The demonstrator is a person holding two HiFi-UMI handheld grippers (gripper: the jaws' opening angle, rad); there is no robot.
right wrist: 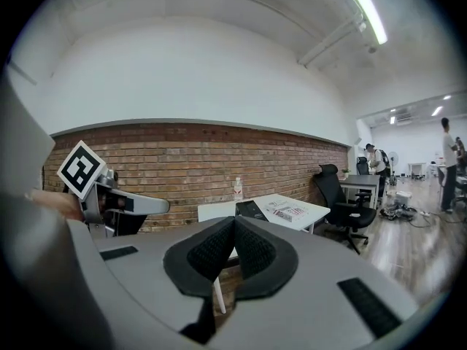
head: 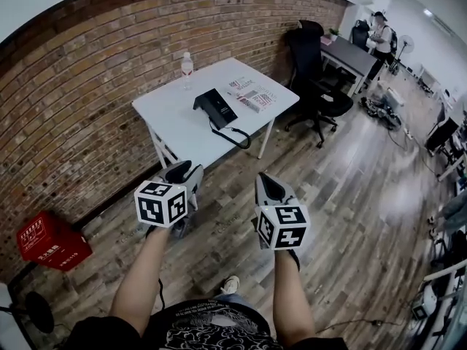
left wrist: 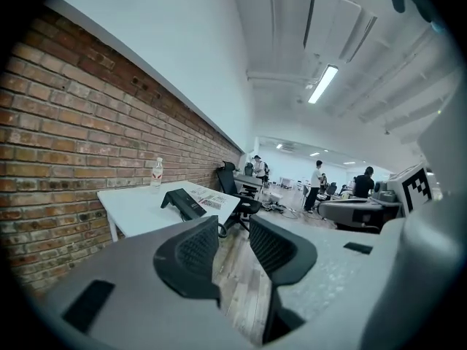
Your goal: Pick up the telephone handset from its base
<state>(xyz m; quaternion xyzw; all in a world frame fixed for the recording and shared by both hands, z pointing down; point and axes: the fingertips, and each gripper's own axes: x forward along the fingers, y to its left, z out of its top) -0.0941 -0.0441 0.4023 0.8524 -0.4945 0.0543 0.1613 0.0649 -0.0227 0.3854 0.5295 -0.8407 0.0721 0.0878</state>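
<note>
A black telephone (head: 217, 108) with its handset resting on the base sits near the middle of a white table (head: 172, 126). Its coiled cord (head: 235, 137) hangs over the table's front edge. The phone also shows in the left gripper view (left wrist: 184, 203) and in the right gripper view (right wrist: 252, 210). Both grippers are held in the air well short of the table, pointing toward it. My left gripper (head: 182, 173) (left wrist: 233, 230) is open with nothing between its jaws. The right gripper (head: 268, 188) (right wrist: 235, 226) is shut and empty.
A water bottle (head: 187, 65) stands at the table's far edge and printed booklets (head: 252, 95) lie right of the phone. A black office chair (head: 315, 75) stands right of the table, and a red crate (head: 51, 243) sits on the wooden floor by the brick wall. A person (head: 380, 33) stands at a far desk.
</note>
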